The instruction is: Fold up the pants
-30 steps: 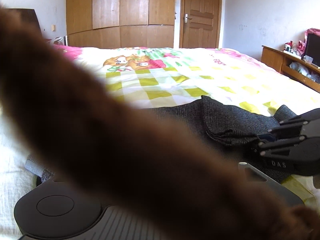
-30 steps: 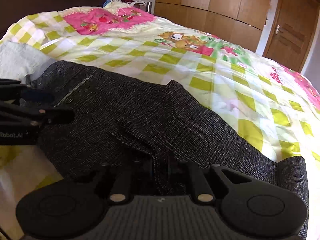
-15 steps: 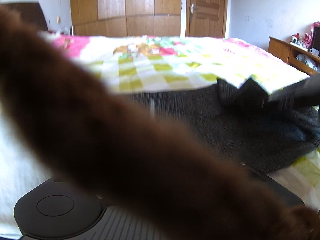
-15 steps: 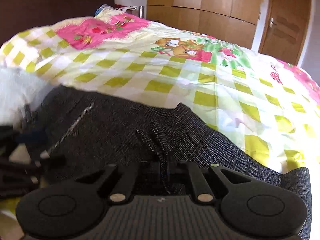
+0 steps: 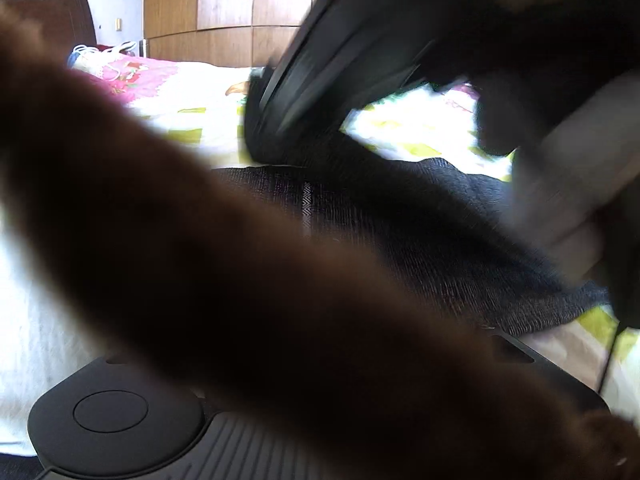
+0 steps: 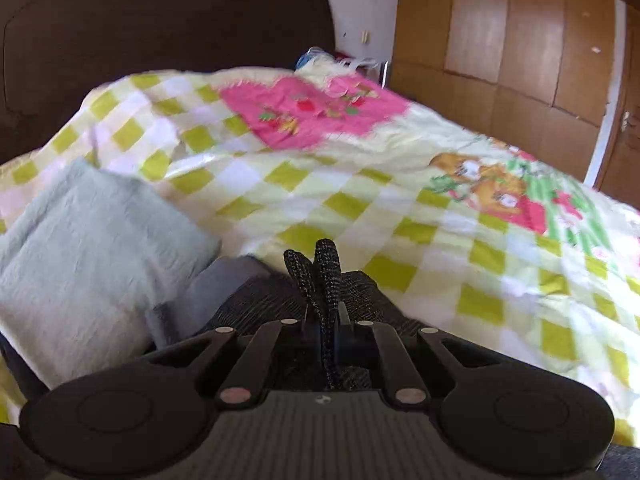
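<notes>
Starting at the left wrist view, we find a blurred brown shape (image 5: pixel 240 280) across the lens from 10 o'clock to 5 o'clock, hiding the left gripper's fingers; we cannot tell whether they are apart or together. Dark grey pants (image 5: pixel 420 240) lie on the checked bedspread (image 5: pixel 192 112) at centre, the right gripper (image 5: pixel 340 60) blurred at 1 o'clock. In the right wrist view its fingers are clamped on a pants fold, a grey pillow (image 6: pixel 92 252) at 9 o'clock.
</notes>
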A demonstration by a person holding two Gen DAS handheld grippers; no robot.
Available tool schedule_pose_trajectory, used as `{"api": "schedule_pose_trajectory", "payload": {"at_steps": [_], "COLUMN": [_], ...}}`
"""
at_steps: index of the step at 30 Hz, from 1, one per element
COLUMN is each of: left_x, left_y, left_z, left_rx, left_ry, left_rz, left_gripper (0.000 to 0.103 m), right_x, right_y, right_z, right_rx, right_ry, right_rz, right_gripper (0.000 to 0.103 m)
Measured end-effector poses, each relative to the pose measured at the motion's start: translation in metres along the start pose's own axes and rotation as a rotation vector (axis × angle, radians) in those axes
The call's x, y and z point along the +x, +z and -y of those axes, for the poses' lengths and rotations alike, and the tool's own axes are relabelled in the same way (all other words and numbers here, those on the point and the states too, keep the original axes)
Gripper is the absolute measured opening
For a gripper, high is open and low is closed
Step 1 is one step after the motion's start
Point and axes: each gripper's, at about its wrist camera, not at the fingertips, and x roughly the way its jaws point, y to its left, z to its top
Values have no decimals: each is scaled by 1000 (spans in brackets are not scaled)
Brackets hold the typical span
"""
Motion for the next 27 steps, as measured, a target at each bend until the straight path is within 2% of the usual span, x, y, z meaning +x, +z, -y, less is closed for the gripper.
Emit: {"api": "schedule_pose_trajectory", "payload": {"at_steps": [2, 4, 7, 10, 13, 14, 15, 17, 19, 21, 25, 27], "left_x": [-3, -4, -2, -3, -5, -6, -8, -12, -15, -17, -18, -19], "left_y": [-4, -6, -7, -8, -9, -9, -10, -14, -16, -17, -17, -17], "left_z": [-2, -2, -3, -6, -6, -11, -12, -10, -9, -10, -6, -3], "left_rx": [-8, -2, -5, -21, -25, -23, -22, -10, -11, -16, 0, 15], "left_ry": [-15, -21, -32, -43, -47, -45, -44, -37, -34, -32, -16, -1], "left_rz": [4, 5, 2, 8, 15, 15, 18, 13, 10, 7, -3, -6], "left_gripper": [59, 59, 60, 60, 60, 60, 60, 60, 60, 60, 60, 60], "right_x": [11, 8, -7, -20, -18, -12, 0, 23, 38, 42, 39, 34], "right_y": [-8, -9, 4, 21, 28, 27, 25, 20, 11, 3, 2, 1], "right_z": [-3, -2, 6, 2, -23, -33, -42, -46, -50, -51, -44, -45], "right_rx": [8, 13, 53, 48, -71, -114, -140, -125, -139, -136, -78, -111], "right_ry": [24, 18, 11, 38, 83, 92, 122, 213, 241, 257, 279, 315], "right_rz": [-41, -26, 33, 113, 161, 154, 102, -11, -66, -61, -50, -54], "right_gripper": [23, 23, 23, 23, 23, 23, 23, 23, 26, 30, 31, 41]}}
